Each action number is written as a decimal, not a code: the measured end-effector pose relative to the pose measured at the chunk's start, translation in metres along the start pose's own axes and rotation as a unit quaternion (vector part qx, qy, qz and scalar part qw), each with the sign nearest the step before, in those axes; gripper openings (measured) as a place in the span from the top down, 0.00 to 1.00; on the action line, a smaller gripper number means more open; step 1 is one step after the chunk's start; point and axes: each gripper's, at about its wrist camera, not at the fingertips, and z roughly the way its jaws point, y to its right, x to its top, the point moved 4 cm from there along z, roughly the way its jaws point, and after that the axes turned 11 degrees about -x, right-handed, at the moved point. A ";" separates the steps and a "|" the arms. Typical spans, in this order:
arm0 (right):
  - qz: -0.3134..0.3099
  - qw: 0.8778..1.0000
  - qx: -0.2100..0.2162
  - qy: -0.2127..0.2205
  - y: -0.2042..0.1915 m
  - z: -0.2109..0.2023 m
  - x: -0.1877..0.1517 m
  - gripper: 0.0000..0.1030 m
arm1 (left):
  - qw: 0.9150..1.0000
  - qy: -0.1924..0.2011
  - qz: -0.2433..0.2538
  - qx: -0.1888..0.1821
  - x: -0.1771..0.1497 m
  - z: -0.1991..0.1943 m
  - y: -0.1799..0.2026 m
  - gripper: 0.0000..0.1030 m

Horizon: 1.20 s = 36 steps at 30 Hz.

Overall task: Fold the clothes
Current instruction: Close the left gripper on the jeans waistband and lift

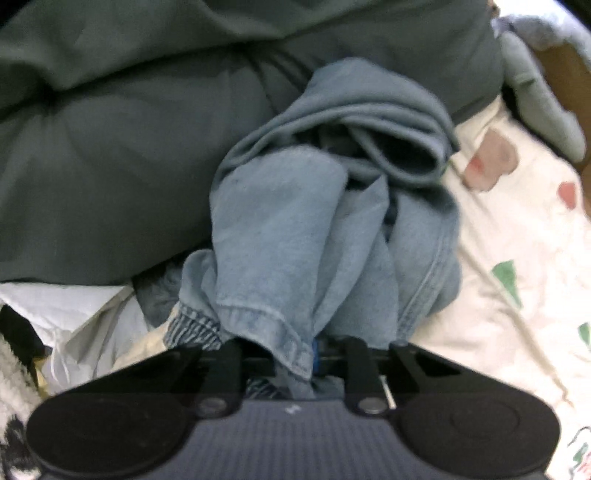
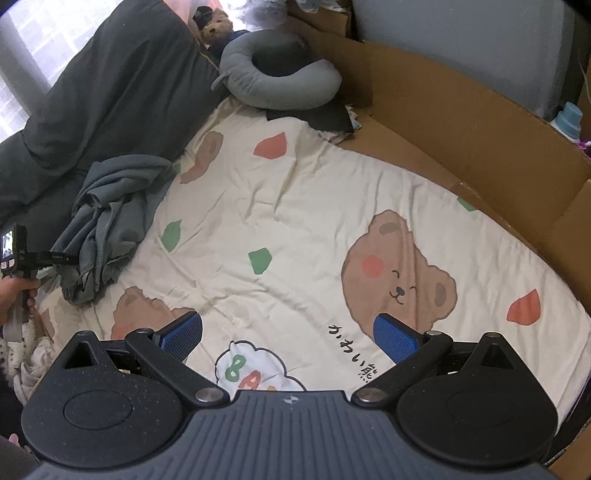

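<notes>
A crumpled blue-grey garment (image 1: 325, 206) fills the middle of the left wrist view, its hemmed edge hanging down between the jaws. My left gripper (image 1: 295, 354) is shut on that garment, and the cloth hides its fingertips. In the right wrist view the same garment (image 2: 107, 221) lies bunched at the left edge of the bed, with the left gripper (image 2: 55, 258) and a hand (image 2: 14, 295) at its near end. My right gripper (image 2: 288, 336) hovers open over the cream bear-print sheet (image 2: 295, 206), its blue pads (image 2: 181, 332) wide apart and holding nothing.
A dark green duvet (image 2: 110, 92) is heaped along the left side of the bed. A grey neck pillow (image 2: 280, 77) and a teddy bear (image 2: 218, 26) sit at the far end. Brown cardboard walls (image 2: 461, 129) line the right side. White cloth (image 1: 66, 314) lies at lower left.
</notes>
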 end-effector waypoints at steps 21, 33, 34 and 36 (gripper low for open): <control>-0.048 0.996 0.071 0.005 -0.048 0.015 0.014 0.01 | 0.980 0.038 0.057 -0.186 -0.024 -0.062 0.132 0.88; -0.041 0.996 0.076 -0.019 -0.043 0.027 0.006 0.01 | 0.944 -0.024 0.109 -0.312 -0.099 -0.046 0.229 0.89; -0.038 0.996 0.077 -0.022 -0.042 0.030 0.005 0.01 | 0.940 -0.029 0.112 -0.320 -0.105 -0.044 0.234 0.89; -0.033 0.996 0.080 -0.030 -0.041 0.037 0.004 0.01 | 0.934 -0.039 0.118 -0.336 -0.117 -0.042 0.244 0.89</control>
